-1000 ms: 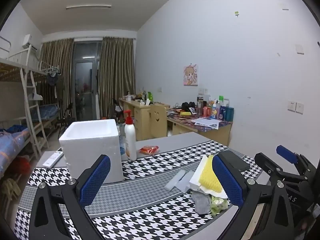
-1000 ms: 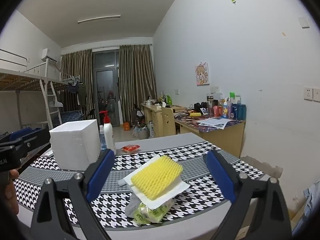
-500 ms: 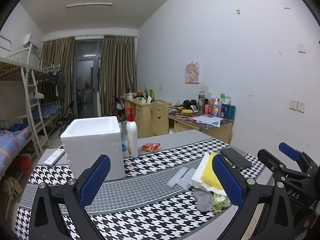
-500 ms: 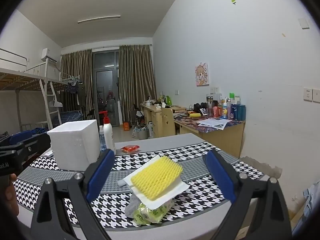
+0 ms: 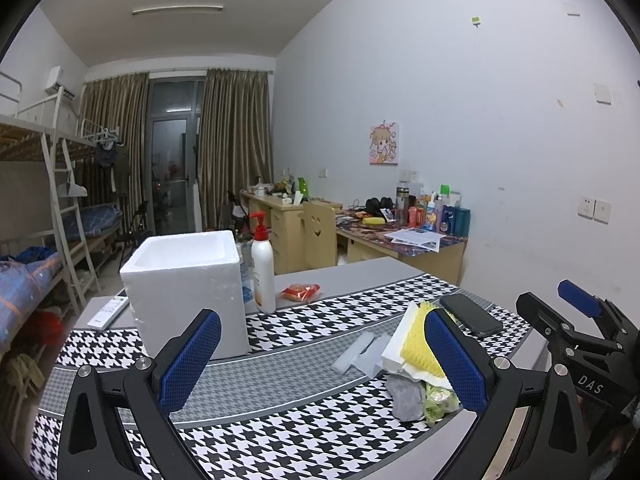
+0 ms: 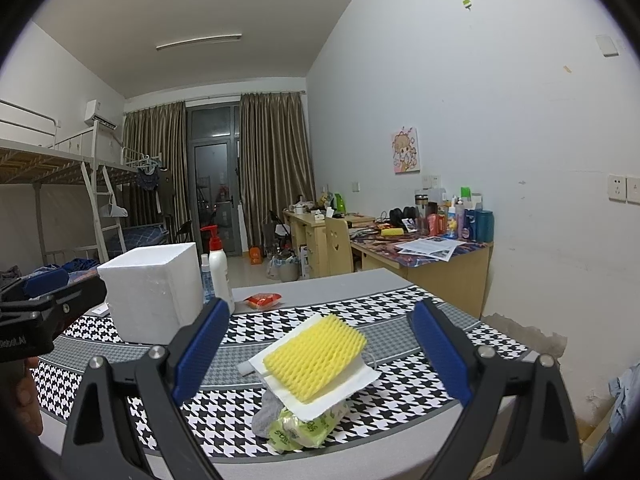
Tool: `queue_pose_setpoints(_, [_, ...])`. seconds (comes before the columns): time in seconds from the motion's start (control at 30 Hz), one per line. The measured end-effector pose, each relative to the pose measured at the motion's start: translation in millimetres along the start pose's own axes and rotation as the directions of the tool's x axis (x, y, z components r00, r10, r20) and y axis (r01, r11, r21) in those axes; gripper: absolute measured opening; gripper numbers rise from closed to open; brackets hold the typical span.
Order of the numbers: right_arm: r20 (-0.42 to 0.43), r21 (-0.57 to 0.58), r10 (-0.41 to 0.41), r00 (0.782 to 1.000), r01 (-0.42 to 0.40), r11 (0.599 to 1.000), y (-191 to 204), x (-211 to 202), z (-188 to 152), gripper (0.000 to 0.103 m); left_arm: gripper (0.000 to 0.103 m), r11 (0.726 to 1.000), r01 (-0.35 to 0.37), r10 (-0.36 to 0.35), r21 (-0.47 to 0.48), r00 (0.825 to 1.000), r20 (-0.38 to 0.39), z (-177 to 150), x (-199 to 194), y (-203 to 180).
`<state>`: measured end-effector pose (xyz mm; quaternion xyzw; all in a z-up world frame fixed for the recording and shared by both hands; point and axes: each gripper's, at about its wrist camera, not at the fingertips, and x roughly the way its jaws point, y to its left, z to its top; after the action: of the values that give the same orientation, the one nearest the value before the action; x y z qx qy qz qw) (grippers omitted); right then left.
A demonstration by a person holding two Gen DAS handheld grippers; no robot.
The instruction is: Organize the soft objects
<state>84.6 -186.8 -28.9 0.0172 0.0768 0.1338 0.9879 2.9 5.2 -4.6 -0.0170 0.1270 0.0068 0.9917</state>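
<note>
A pile of soft things lies near the table's front edge: a yellow foam net (image 6: 316, 358) on a white sheet (image 6: 360, 382), over a grey cloth (image 6: 269, 414) and a green wipes pack (image 6: 304, 428). My right gripper (image 6: 320, 354) stands open just in front of the pile, nothing between its fingers. From the left wrist view the same yellow net (image 5: 418, 346), grey cloth (image 5: 406, 398) and green pack (image 5: 440, 398) sit behind the right finger of my open left gripper (image 5: 322, 360). A white foam box (image 5: 186, 292), open on top, stands at the left.
A pump bottle (image 5: 262, 266) stands beside the foam box, a red packet (image 5: 301, 291) behind it. A black phone (image 5: 470, 314) lies right of the pile, a remote (image 5: 109, 312) at far left. Two clear strips (image 5: 362, 354) lie mid-table. The houndstooth cloth (image 5: 300, 432) covers the table.
The left wrist view has shifted slightly, so the foam box and pile sit a little further right and lower. The right gripper and pile have not moved.
</note>
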Motion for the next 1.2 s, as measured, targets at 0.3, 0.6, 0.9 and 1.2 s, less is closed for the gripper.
queue_pose_setpoints(0.3, [-0.002,-0.010,-0.005,1.000,0.005,1.000,1,1,0,0.095,0.102,1.000,-0.002,0.002,0.010,1.000,-0.006,0,4,-1])
queue_pose_setpoints(0.6, [-0.006,-0.018,-0.008,1.000,0.008,1.000,1,7,0,0.096,0.102,1.000,-0.001,0.001,0.010,1.000,-0.022,-2,13,-1])
queue_pose_setpoints(0.9, [-0.026,-0.012,-0.014,1.000,0.014,1.000,-1,16,-2,0.095,0.102,1.000,0.019,-0.019,0.016,0.998,-0.057,-3,28,-5])
queue_pose_setpoints(1.2, [-0.061,-0.012,-0.015,0.998,0.014,1.000,-7,30,-4,0.095,0.102,0.999,0.031,-0.029,0.022,0.993,-0.112,-8,50,-12])
